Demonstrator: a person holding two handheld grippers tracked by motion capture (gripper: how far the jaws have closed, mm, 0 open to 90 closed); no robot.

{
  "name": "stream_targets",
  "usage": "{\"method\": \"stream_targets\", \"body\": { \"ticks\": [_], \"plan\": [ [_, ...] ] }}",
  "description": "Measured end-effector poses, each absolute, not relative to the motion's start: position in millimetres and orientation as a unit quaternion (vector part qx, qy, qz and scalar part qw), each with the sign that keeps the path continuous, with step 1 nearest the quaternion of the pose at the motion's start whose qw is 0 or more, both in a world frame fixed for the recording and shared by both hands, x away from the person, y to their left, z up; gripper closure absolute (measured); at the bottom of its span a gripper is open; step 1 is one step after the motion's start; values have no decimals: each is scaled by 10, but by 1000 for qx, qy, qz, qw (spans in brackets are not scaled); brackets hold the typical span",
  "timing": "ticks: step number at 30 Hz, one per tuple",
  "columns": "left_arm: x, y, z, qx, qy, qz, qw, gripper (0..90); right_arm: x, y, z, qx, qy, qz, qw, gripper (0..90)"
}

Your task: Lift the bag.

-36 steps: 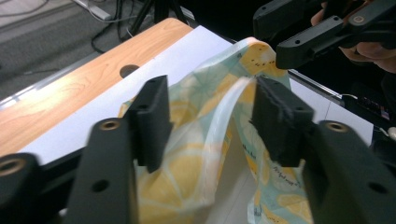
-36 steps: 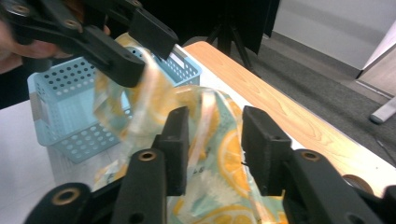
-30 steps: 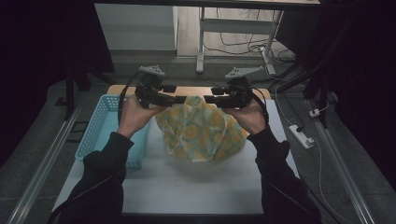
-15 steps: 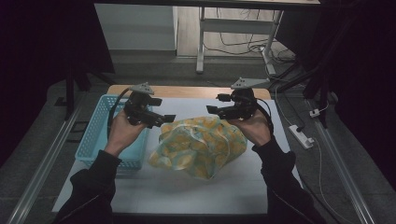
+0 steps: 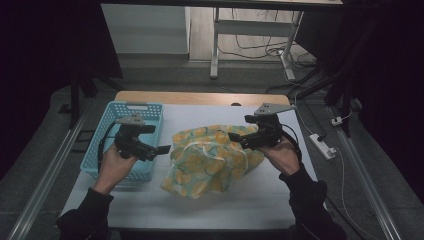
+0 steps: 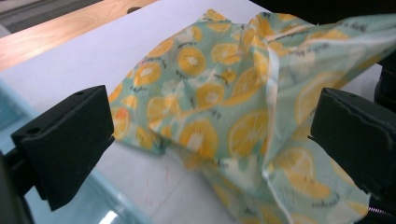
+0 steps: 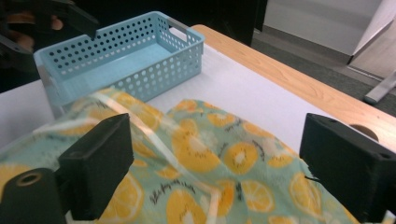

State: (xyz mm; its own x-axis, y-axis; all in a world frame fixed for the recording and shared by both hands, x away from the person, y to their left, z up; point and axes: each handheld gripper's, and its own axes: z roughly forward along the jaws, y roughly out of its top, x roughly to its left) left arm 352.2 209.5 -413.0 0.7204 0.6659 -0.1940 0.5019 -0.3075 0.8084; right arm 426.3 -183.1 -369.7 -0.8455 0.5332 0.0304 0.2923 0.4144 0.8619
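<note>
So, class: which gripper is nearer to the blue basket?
Left. The left gripper hangs over the blue basket's near right corner; the right gripper hovers over the orange-print cloth, well away from it.

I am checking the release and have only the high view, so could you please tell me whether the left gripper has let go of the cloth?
Observer: Yes. In the left gripper view its jaws have just been opening and stand wide, with the cloth beyond them, not pinched.
Operator: Thank you. And the right gripper?
Observer: The right gripper has also been opening; its pads stand apart above the cloth, gripping nothing.
Operator: Is anything in the basket?
Observer: The right gripper view shows the blue basket's floor bare.
</note>
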Motion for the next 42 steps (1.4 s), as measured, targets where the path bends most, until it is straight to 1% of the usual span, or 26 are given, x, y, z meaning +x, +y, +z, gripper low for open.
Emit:
{"method": "stream_targets", "body": {
  "ticks": [5,12,21,32,34,40,42],
  "plan": [
    [3322,2184,-4255,801,378,96,454,0,4157,-1976,-3826,257,832,471,137,23],
    [3063,2299,-4416,788,402,100,455,0,4018,-2220,-4033,288,821,471,143,0],
    [2740,2415,-4623,777,423,92,457,0,3794,-2507,-4286,317,813,465,147,0],
    [2286,2618,-4875,764,460,120,437,0,3489,-2814,-4512,349,805,451,165,0],
    [2230,2639,-4921,759,464,125,439,0,3449,-2851,-4559,355,805,445,166,0],
    [2138,2711,-5098,755,483,115,427,0,3320,-2949,-4759,367,815,417,162,0],
    [2111,2742,-5125,755,489,120,420,0,3270,-2986,-4815,368,820,404,169,0]
  ]
}}
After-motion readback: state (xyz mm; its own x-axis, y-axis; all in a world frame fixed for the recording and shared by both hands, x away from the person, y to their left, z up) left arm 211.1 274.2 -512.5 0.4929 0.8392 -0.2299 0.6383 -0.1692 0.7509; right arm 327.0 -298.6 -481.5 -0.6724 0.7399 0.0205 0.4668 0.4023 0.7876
